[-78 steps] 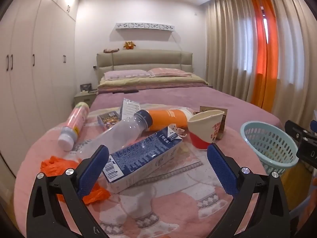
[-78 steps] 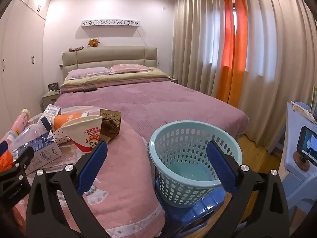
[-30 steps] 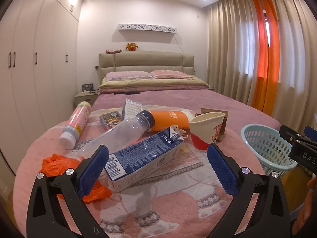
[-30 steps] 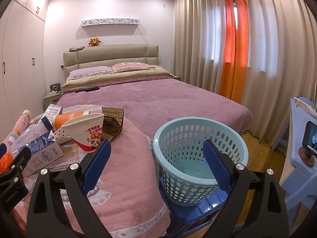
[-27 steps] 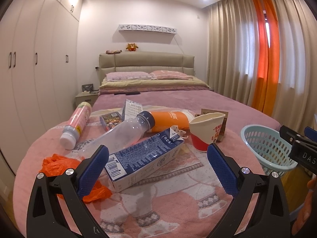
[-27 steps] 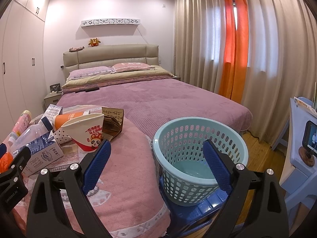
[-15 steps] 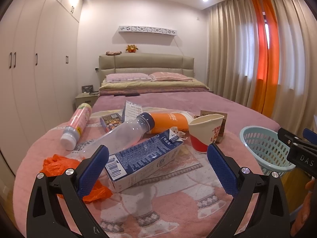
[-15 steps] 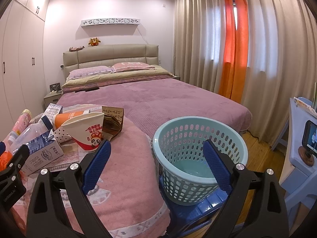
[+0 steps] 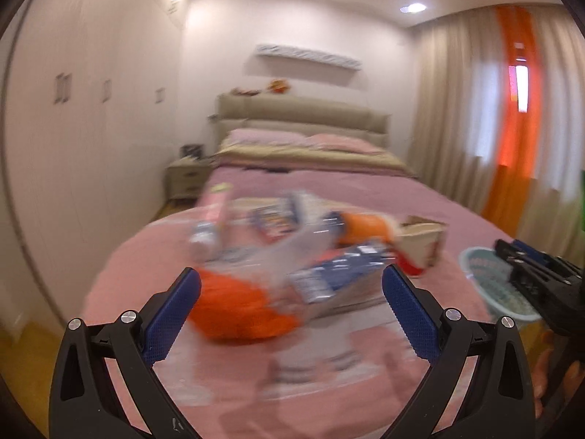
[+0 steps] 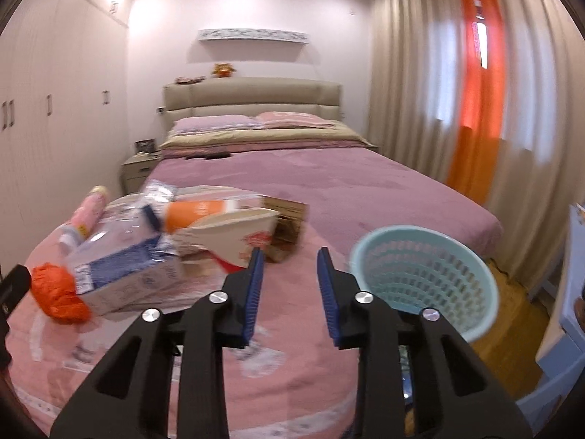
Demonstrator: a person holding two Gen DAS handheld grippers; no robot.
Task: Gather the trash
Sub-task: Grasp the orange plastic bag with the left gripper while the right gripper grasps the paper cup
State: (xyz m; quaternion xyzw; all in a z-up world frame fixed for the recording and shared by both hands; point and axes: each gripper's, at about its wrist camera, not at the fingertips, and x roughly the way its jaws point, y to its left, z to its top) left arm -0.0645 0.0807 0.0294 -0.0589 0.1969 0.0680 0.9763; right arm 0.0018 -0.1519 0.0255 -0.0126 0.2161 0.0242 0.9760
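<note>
Trash lies on a round table with a pink cloth [image 10: 285, 329]: an orange plastic bag [image 9: 241, 311] [image 10: 58, 292], a blue and white carton [image 10: 124, 270] [image 9: 340, 274], a clear bottle [image 10: 120, 223], a pink bottle [image 10: 86, 216], an orange tube [image 10: 199, 210] and a paper cup [image 10: 241, 234] lying on its side. My left gripper [image 9: 290, 285] is wide open, empty, above the orange bag; its view is blurred. My right gripper [image 10: 289, 267] is narrowed but apart, empty, just in front of the cup. A light blue basket [image 10: 424, 278] [image 9: 490, 281] stands to the right of the table.
A bed with a purple cover [image 10: 329, 183] lies behind the table. White wardrobes [image 9: 73, 146] line the left wall. Curtains [image 10: 475, 109] hang on the right. A brown cardboard piece [image 10: 289, 226] lies behind the cup. A blue stool [image 10: 555, 384] stands at the lower right.
Both grippers swung left over the table. The left now points at the orange bag. The right turned from the basket toward the cup, and its jaws closed to a narrow gap.
</note>
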